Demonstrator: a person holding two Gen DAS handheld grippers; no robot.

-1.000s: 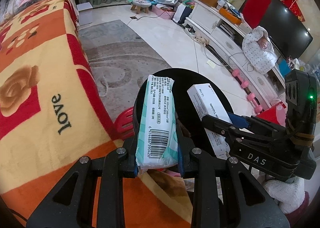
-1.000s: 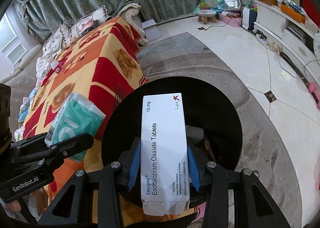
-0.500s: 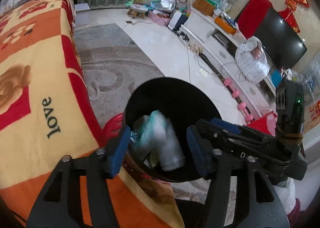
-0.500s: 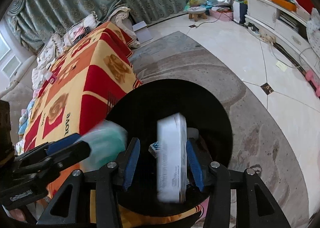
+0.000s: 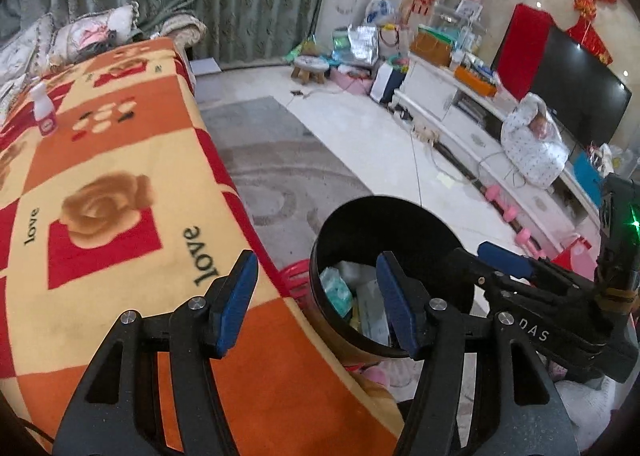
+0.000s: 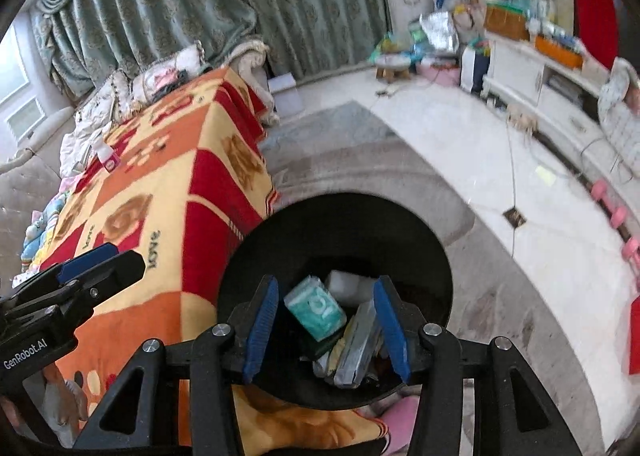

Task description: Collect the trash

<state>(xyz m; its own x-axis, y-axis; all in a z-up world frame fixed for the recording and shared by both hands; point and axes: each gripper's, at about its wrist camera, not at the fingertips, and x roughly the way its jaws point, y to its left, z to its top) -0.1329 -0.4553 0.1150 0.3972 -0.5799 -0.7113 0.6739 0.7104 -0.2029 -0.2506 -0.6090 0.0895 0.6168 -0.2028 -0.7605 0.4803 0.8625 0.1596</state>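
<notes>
A black round bin [image 5: 400, 201] [image 6: 340, 199] stands on the floor beside the blanket-covered couch. Inside it lie a green tissue pack [image 6: 318, 310] [image 5: 336, 288] and a white tablet box [image 6: 358, 340] on its edge, among other litter. My left gripper [image 5: 316, 268] is open above the bin's near-left rim, with nothing between its blue pads. My right gripper [image 6: 327, 284] is open over the bin's mouth, also holding nothing. Each gripper shows in the other's view: the right gripper [image 5: 476, 256] at the right, the left gripper [image 6: 108, 260] at the left.
An orange, red and yellow blanket [image 5: 120, 215] covers the couch to the left, and a small white bottle [image 5: 43, 111] stands on it far back. A grey rug [image 6: 360, 159] and tiled floor lie beyond the bin. A white TV cabinet [image 5: 460, 107] and pink dumbbells [image 5: 508, 211] line the right side.
Both grippers opened and let go: the tissue pack from the left and the tablet box from the right dropped into the bin. Both grippers then rose and tilted up.
</notes>
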